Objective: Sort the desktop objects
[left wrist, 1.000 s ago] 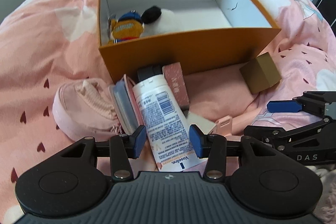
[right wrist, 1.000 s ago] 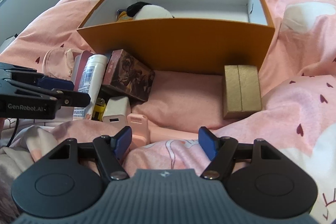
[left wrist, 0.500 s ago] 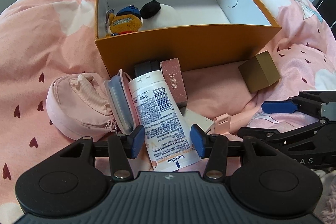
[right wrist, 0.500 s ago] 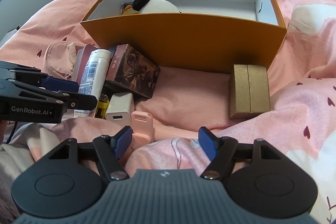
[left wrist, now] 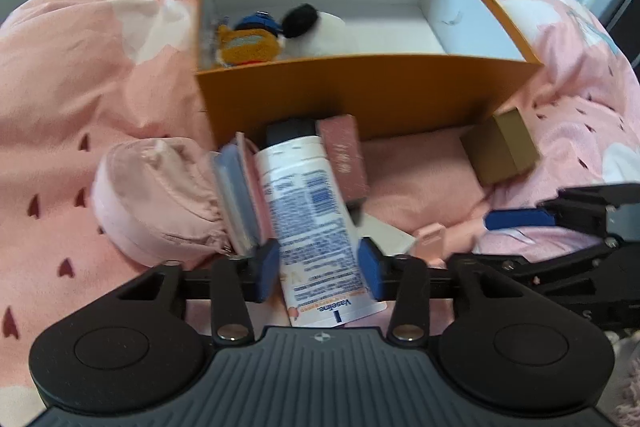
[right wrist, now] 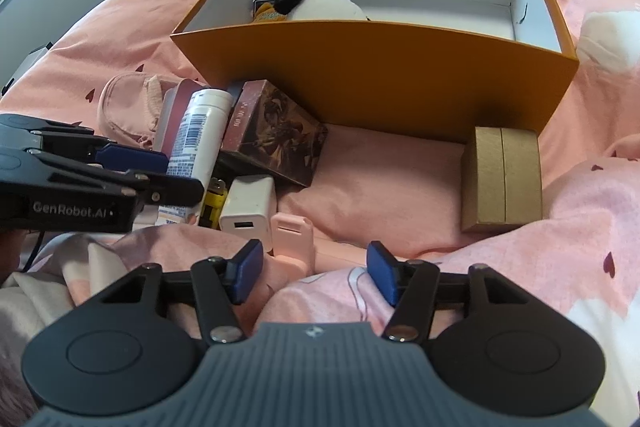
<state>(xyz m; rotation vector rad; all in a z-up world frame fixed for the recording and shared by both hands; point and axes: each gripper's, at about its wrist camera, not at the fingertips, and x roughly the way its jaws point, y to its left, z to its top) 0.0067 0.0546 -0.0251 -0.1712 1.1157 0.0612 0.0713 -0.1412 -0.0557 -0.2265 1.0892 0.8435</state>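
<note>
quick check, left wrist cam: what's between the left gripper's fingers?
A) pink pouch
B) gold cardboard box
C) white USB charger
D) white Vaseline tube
D. The white Vaseline tube lies lengthwise between the blue pads of the left gripper, whose jaws are closing on it. The gold cardboard box sits well off to the right by the orange box.

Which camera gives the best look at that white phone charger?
The right wrist view: the white charger lies in plain sight, its port facing the camera, beside the pink case. The left wrist view shows only a white corner behind the lotion tube.
</note>
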